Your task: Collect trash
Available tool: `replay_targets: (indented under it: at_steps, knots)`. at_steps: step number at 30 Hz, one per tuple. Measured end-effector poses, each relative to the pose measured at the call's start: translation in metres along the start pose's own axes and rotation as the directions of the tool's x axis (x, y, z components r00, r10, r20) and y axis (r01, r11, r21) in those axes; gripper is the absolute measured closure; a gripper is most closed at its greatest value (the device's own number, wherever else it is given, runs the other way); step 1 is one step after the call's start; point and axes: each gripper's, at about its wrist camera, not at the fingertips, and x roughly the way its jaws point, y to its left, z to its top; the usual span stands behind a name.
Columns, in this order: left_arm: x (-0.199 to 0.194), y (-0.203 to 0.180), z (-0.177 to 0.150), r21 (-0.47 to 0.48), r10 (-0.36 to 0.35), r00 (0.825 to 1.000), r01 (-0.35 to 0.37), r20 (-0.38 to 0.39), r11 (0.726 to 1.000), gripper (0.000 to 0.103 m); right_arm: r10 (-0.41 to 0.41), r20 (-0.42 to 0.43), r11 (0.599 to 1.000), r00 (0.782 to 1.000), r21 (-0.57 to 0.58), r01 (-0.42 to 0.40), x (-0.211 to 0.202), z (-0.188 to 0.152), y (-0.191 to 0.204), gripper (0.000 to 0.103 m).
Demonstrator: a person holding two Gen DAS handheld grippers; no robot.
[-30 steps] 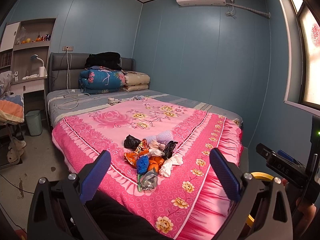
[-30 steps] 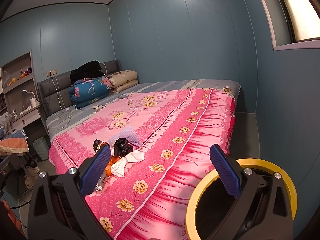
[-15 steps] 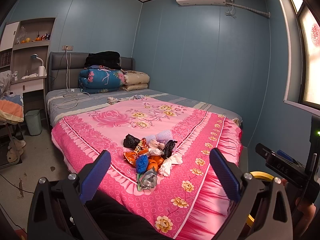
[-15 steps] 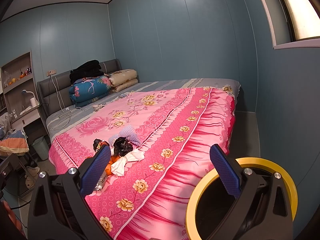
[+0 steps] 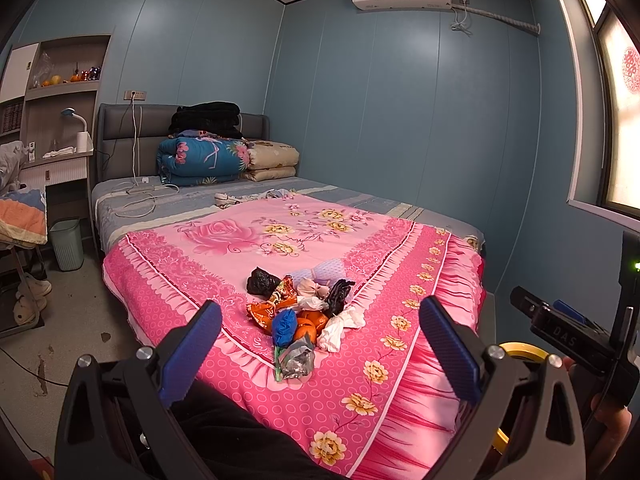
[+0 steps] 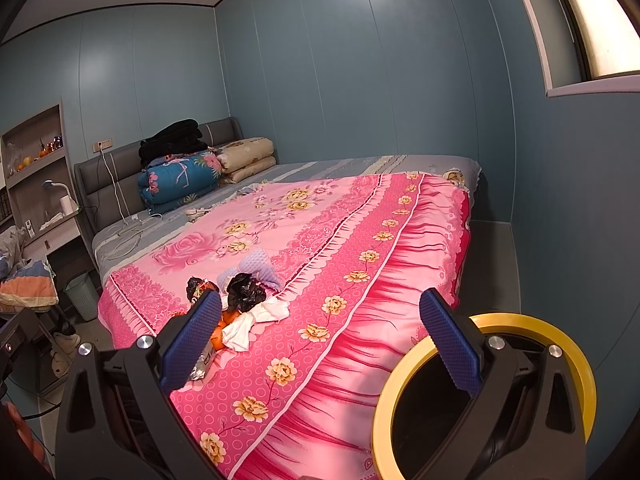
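A pile of trash (image 5: 304, 312) lies on the pink flowered bedspread (image 5: 248, 240) near the bed's foot: black bags, orange wrappers, a blue wad, white tissues, a silver wrapper. It also shows in the right wrist view (image 6: 240, 308). A yellow-rimmed black bin (image 6: 480, 396) stands on the floor at the bed's corner, partly behind my right gripper; its rim shows in the left wrist view (image 5: 520, 350). My left gripper (image 5: 320, 354) is open and empty, short of the pile. My right gripper (image 6: 320, 346) is open and empty, above the bed's edge.
Folded quilts (image 5: 200, 160) and cables lie at the head of the bed. A green waste basket (image 5: 66, 244) stands on the floor left of the bed, by shelves and slippers. Blue walls close the far and right sides.
Both grippers have drifted very slightly; the view is almost the same. Nothing was taken hold of or let go.
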Motion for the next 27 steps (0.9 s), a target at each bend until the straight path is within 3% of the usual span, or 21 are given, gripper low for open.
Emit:
replay_targets:
  at_steps: [27]
  knots:
    - [0.0021,0.0026,-0.0018,0.004,0.002,1.000,-0.002,-0.013,1.000,0.008,-0.021,-0.028,1.000,0.999,0.016,0.021,0.0048,-0.0061,-0.0002,0.008]
